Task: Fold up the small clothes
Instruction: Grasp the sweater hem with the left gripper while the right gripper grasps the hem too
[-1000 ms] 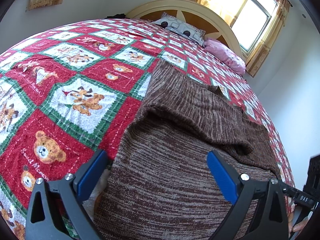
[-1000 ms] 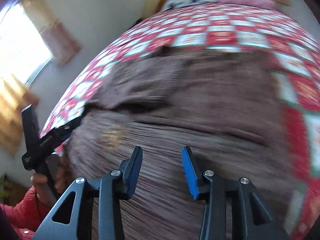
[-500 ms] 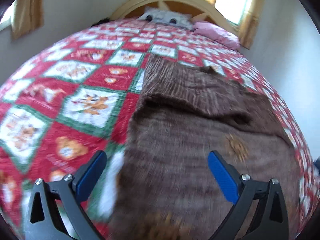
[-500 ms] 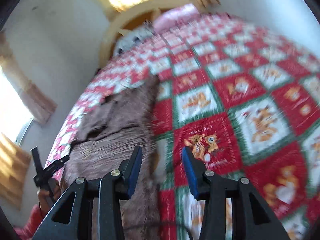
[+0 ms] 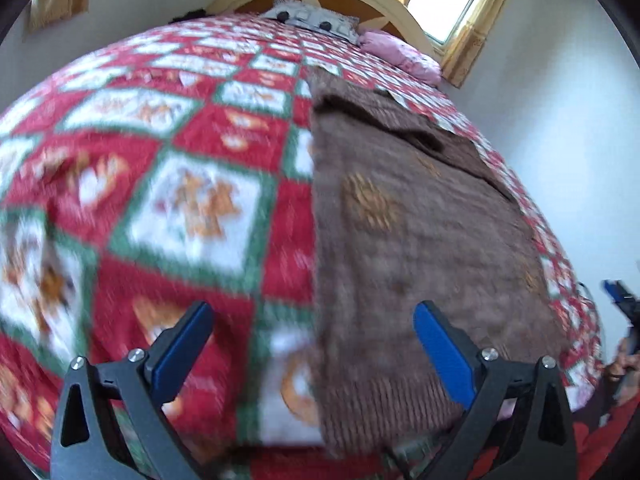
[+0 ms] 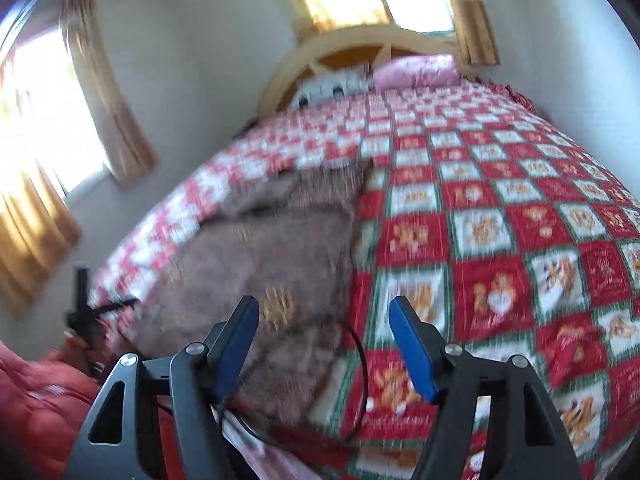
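1. The bed (image 5: 400, 20), with its curved wooden headboard at 12 o'clock in both views, fills most of each frame.
2. A red, green and white bear-patterned quilt (image 5: 168, 208) covers it from edge to edge.
3. The brown knit garment (image 5: 420, 248) lies flat on the quilt near the foot of the bed, at 3 o'clock from centre in the left wrist view and at 9 o'clock (image 6: 276, 264) in the right wrist view; a sleeve is folded across its far end.
4. A pink pillow (image 5: 404, 58) and a grey patterned pillow (image 5: 316, 20) lie side by side against the headboard.
5. The left gripper (image 5: 314, 344) hangs above the garment's left edge, its blue pads spread wide, holding nothing.
6. The right gripper (image 6: 324, 344) hovers over the garment's near corner, fingers apart and empty.
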`<state>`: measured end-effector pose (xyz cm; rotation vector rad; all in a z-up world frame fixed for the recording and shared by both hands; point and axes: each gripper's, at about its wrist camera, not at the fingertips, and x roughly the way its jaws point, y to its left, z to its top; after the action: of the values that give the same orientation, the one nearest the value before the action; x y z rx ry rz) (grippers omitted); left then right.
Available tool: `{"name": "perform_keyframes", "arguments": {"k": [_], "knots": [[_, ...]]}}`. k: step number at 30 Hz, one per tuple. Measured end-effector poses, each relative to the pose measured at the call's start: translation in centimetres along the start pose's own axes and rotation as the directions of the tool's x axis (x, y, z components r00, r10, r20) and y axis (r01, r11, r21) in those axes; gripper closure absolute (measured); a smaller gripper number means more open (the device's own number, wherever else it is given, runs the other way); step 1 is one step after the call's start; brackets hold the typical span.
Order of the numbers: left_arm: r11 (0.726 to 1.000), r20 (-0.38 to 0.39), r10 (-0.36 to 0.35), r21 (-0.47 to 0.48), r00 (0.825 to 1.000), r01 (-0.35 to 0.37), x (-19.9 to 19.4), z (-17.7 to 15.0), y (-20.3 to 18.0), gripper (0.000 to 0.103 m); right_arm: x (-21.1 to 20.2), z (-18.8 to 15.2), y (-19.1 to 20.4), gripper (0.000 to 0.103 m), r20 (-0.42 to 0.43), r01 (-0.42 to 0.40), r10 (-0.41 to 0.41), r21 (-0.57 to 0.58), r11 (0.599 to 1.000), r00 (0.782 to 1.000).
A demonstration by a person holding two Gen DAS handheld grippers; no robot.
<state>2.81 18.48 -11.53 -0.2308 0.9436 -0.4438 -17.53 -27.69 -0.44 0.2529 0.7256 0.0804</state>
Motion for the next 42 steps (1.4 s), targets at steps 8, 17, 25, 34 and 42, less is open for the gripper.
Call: {"name": "perform_keyframes", "arguments": {"k": [8, 17, 25, 34, 42], "knots": [[0.991, -0.023, 0.005, 0.131, 1.0, -0.002, 1.0, -1.8, -2.9, 0.011, 5.1, -4.1, 2.1, 0.035, -0.147, 0.026, -0.036, -0.066, 0.997, 0.988], [0.969, -0.014, 0.025, 0.247, 1.0, -0.021, 1.1, -2.8, -4.6, 0.024, 4.1, -3.4, 1.8, 0.061, -0.084, 0.123, -0.131, -0.098, 0.988, 0.988], [0.987, -0.016, -0.05, 0.153, 0.999, 0.052, 0.6, -2.5, -3.5, 0.024, -11.2, 3.1, 0.3, 0.064, 0.418, -0.205, 0.124, 0.153, 0.967, 0.9], [0.991, -0.031, -0.066, 0.112, 0.997, 0.069, 0.5, -2.2, -3.3, 0.024, -18.5, 5.0, -0.6, 0.036, 0.573, -0.604, 0.428, 0.151, 0.783, 0.699], [0.985, -0.049, -0.064, 0.157, 0.997, 0.071, 0.5, -2.5, -3.9, 0.02, -0.3, 1.6, -1.8, 0.036, -0.018, -0.127, 0.145, 0.373, 0.919, 0.989]]}}
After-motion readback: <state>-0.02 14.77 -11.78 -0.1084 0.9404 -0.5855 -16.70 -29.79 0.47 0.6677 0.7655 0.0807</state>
